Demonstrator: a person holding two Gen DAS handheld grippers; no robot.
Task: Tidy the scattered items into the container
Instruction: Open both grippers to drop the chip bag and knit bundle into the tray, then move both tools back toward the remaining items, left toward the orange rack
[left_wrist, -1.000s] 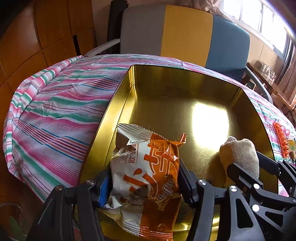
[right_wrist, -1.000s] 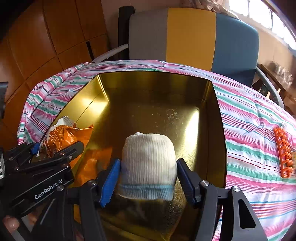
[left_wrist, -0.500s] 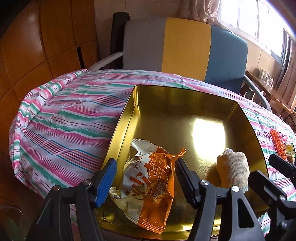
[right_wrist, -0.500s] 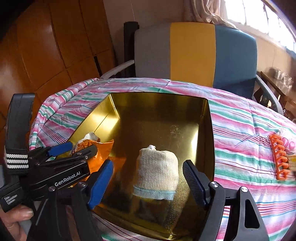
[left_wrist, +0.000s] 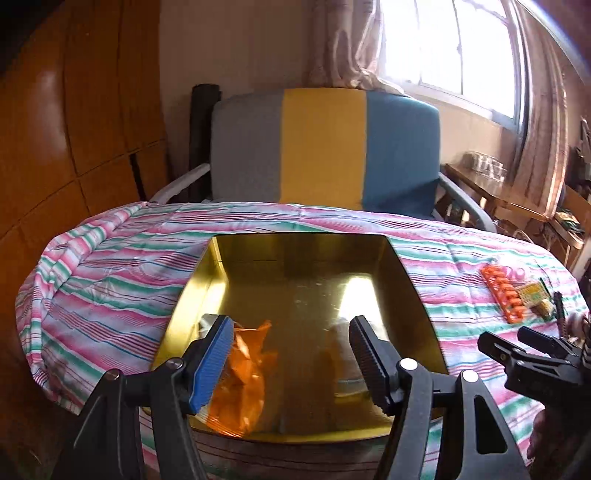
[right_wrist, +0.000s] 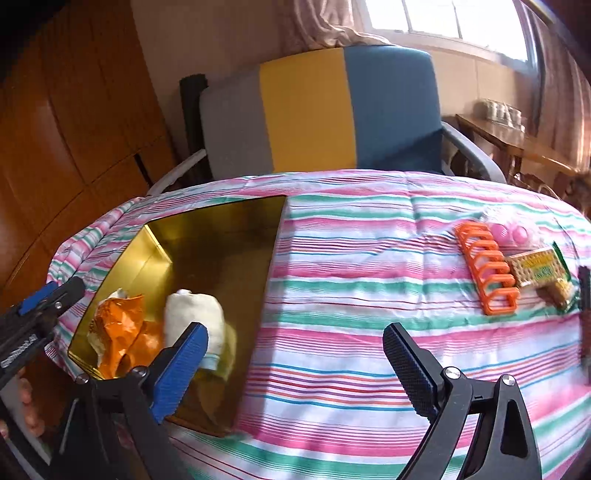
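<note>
A gold tin (left_wrist: 192, 295) sits on the striped cloth (right_wrist: 351, 295) that covers the tabletop, toward its left edge, and it holds two things at its near end: an orange snack packet (right_wrist: 122, 332) in the near left corner and a rolled cream sock (right_wrist: 195, 314) just beside it on the right, the two touching. The left claw (left_wrist: 291, 354) hangs over the tin's near rim with its jaws spread wide and nothing between them; the packet shows behind its blue finger pad (left_wrist: 212, 358). The right claw (right_wrist: 295, 369) is also wide open and empty, held over bare cloth just right of the tin, its blue pad overlapping the sock in that view. Near the right edge of the tabletop, well apart from the tin, lie an orange plastic rack (right_wrist: 487, 269), a yellow biscuit packet (right_wrist: 537, 267) touching its right side, and a clear pack of pink round things (right_wrist: 511, 232) behind them. A grey, yellow and blue chair (left_wrist: 325, 147) stands beyond the far edge.
</note>
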